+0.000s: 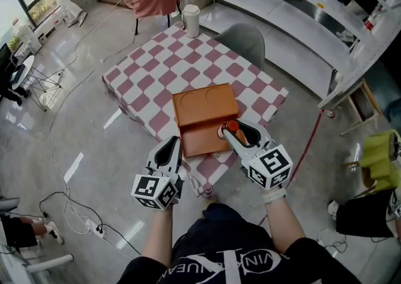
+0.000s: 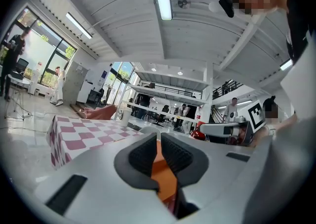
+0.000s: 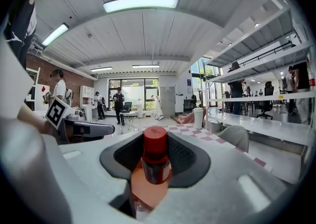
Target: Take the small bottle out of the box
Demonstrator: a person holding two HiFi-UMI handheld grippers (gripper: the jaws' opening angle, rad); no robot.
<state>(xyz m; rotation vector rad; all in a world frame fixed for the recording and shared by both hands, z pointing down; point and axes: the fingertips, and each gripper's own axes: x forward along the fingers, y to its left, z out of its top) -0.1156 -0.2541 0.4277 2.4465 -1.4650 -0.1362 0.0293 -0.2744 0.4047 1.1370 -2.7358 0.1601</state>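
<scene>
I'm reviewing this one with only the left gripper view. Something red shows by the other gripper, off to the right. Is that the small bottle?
Observer: Yes. In the right gripper view the small bottle stands red cap up, clamped between the right gripper jaws.
Operator: Where is it relative to the box?
Observer: In the head view it is at the near right edge of the orange box, held in those jaws. I can't tell how high above it.

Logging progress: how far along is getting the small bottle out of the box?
Done: the right gripper is shut on the small bottle. In hand: the bottle sits at the near right corner of the orange box. Left: carry it clear of the box.
</scene>
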